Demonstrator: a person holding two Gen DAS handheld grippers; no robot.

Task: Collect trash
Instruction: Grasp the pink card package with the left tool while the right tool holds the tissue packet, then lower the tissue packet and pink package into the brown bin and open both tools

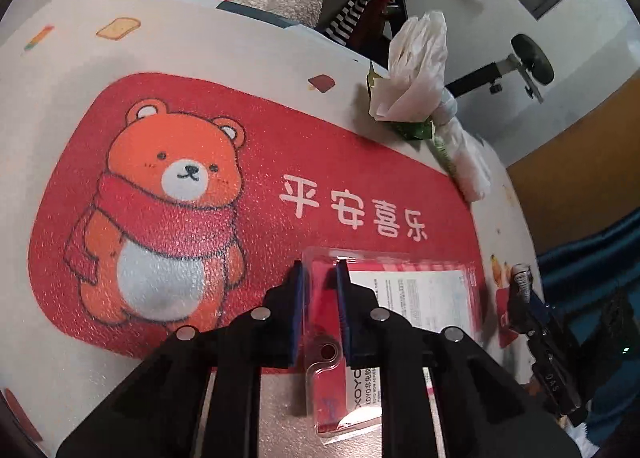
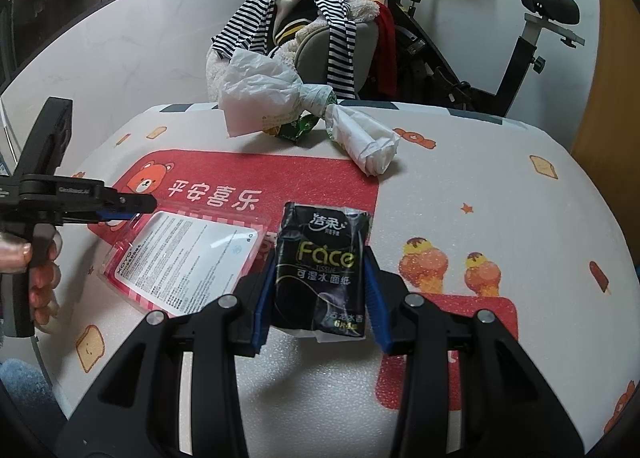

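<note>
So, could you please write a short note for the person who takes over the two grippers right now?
Left gripper: fingers astride the tab end of the clear blister pack, narrow gap; whether it grips is unclear.
Right gripper: open around the black tissue pack, fingers either side, not closed on it.
On the table: the blister pack lies flat at the left, the tissue pack just right of it, and the white plastic bag with a green wrapper at the far edge.
Done: nothing looks collected yet.
Left: close on both packs and lift them, then take the bag and wrapper. No bin is in view.
</note>
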